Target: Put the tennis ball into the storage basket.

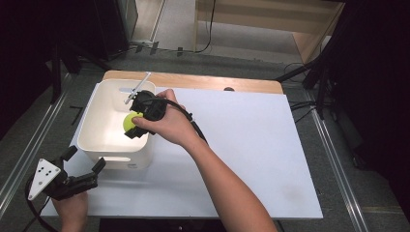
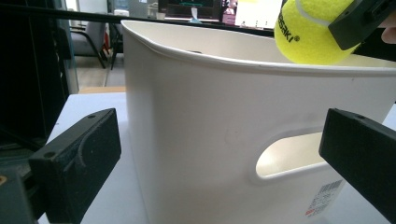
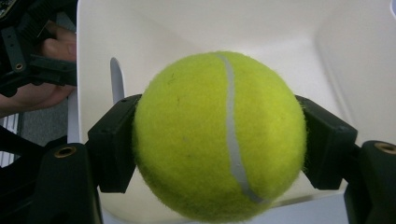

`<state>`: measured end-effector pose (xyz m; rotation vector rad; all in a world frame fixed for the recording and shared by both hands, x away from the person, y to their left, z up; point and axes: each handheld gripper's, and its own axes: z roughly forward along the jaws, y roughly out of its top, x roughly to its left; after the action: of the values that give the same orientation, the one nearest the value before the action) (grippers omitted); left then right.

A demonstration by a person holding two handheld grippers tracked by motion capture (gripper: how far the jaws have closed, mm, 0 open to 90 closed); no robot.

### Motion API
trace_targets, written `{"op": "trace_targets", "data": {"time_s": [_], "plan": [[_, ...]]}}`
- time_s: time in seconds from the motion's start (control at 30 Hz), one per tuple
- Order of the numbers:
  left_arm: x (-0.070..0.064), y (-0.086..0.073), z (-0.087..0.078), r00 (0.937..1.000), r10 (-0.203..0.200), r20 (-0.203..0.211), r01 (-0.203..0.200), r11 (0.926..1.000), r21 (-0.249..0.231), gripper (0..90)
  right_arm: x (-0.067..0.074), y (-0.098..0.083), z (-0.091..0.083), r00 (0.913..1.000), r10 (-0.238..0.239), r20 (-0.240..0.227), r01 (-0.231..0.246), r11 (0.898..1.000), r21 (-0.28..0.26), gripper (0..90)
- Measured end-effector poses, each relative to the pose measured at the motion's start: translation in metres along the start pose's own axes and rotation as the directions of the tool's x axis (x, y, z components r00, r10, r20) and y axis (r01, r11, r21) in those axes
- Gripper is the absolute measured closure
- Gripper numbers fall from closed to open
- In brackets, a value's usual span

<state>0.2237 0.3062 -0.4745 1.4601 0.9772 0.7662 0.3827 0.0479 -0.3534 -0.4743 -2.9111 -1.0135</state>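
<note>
Looking down from the high view, the right tool (image 1: 138,121) is gripping a yellow tennis ball (image 1: 129,121) and hanging over the open white bin (image 1: 92,126), which is sitting near the table's (image 1: 251,145) far-left corner. The left tool (image 1: 84,164) is waiting at the near-left edge, just beside the bin's near wall, with its jaws spread wide and holding nothing.

Looking along the left tool (image 2: 219,158) in the left gripper view, its two black jaws are standing well apart on either side of the bin's (image 2: 196,116) handle cut-out, touching nothing. The ball (image 2: 310,30) is showing above the rim, pinched in the other tool.

Looking along the right tool (image 3: 219,140) in the right gripper view, the jaws are pressing the ball (image 3: 219,135) at opposite sides across its widest part, above the bin's (image 3: 280,28) inside. The ball is probably light and springy, its felt giving good friction; a hold across the middle should be keeping it from squirting out.
</note>
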Motion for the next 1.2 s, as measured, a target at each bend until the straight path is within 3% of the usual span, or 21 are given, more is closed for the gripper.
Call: {"op": "trace_targets", "data": {"time_s": [1.2], "plan": [[0.000, 0.000, 0.000, 1.0000, -0.001, 0.002, 0.001, 1.0000, 0.004, 0.0, 0.002, -0.009, 0.025, 1.0000, -0.008, 0.002, 0.008, 0.998, 0.065, 23.4]]}}
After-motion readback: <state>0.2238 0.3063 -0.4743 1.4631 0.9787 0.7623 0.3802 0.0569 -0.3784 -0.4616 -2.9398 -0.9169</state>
